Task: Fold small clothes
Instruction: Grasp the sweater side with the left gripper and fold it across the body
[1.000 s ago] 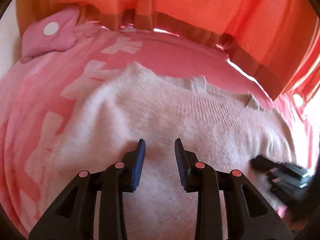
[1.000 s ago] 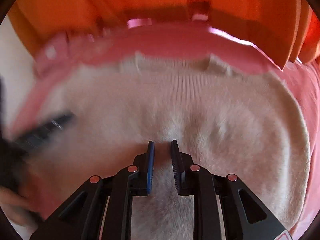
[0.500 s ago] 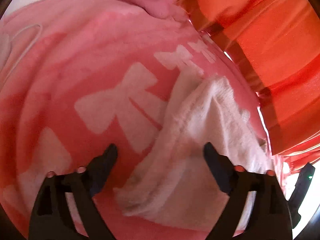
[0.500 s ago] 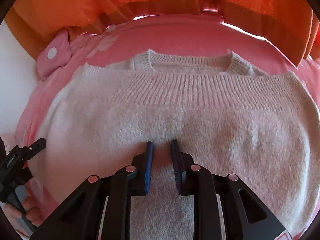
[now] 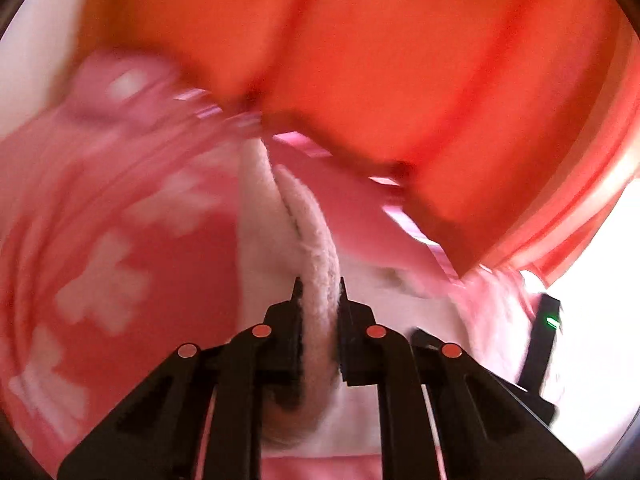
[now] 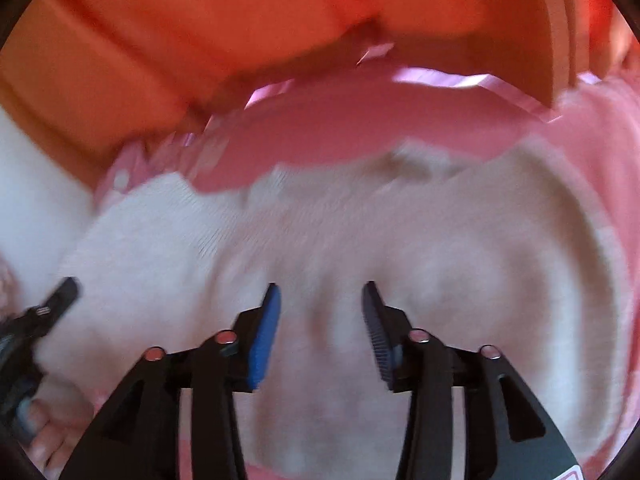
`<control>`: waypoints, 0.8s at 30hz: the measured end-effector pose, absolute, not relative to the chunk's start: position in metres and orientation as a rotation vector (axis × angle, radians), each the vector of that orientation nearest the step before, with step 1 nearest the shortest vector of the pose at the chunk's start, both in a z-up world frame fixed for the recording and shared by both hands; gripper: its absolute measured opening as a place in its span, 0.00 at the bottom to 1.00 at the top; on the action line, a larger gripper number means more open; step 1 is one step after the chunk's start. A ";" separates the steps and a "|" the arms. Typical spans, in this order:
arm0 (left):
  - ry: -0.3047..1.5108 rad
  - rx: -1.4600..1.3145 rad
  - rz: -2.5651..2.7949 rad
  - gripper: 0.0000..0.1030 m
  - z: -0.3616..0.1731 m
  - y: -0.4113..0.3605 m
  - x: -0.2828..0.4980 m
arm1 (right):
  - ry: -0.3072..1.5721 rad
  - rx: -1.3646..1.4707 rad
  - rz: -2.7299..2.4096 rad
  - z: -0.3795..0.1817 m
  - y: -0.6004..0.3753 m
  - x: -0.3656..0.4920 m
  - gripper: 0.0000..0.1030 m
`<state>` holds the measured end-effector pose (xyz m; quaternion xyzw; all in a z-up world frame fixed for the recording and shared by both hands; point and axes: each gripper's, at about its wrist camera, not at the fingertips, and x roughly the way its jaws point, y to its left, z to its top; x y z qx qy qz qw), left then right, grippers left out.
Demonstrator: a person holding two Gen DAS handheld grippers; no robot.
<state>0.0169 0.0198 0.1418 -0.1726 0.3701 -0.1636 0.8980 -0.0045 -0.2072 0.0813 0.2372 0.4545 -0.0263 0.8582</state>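
Observation:
A small cream knit sweater [image 6: 320, 240] lies on a pink blanket with white bow prints [image 5: 120, 264]. In the left wrist view my left gripper [image 5: 319, 292] is shut on a raised fold at the sweater's edge [image 5: 316, 248]. In the right wrist view my right gripper [image 6: 322, 294] is open, its fingers spread just above the middle of the sweater with nothing between them. The left gripper shows at the left edge of the right wrist view [image 6: 44, 312], at the sweater's side. Both views are motion-blurred.
An orange curtain [image 5: 380, 60] hangs behind the bed along the far edge. A pink plush item with a white spot [image 5: 124, 80] lies at the far left of the blanket. The right gripper's body [image 5: 540, 344] shows at the right of the left wrist view.
My left gripper was open beside the sweater's edge half a second ago and has now closed on it. My right gripper was shut over the sweater's middle and has now opened.

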 end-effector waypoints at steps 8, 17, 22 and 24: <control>0.897 -0.163 -0.575 0.12 0.094 -0.171 -0.004 | 0.884 0.726 -0.218 0.076 -0.314 -0.049 0.48; 0.828 -0.034 -0.541 0.71 0.077 -0.169 -0.047 | 0.910 0.768 -0.173 0.069 -0.337 -0.053 0.57; 0.751 0.071 -0.414 0.83 0.085 -0.112 -0.078 | 0.994 0.799 -0.040 0.056 -0.320 -0.046 0.62; 0.792 0.112 -0.361 0.84 0.070 -0.093 -0.081 | 1.053 0.791 0.000 0.047 -0.307 -0.040 0.62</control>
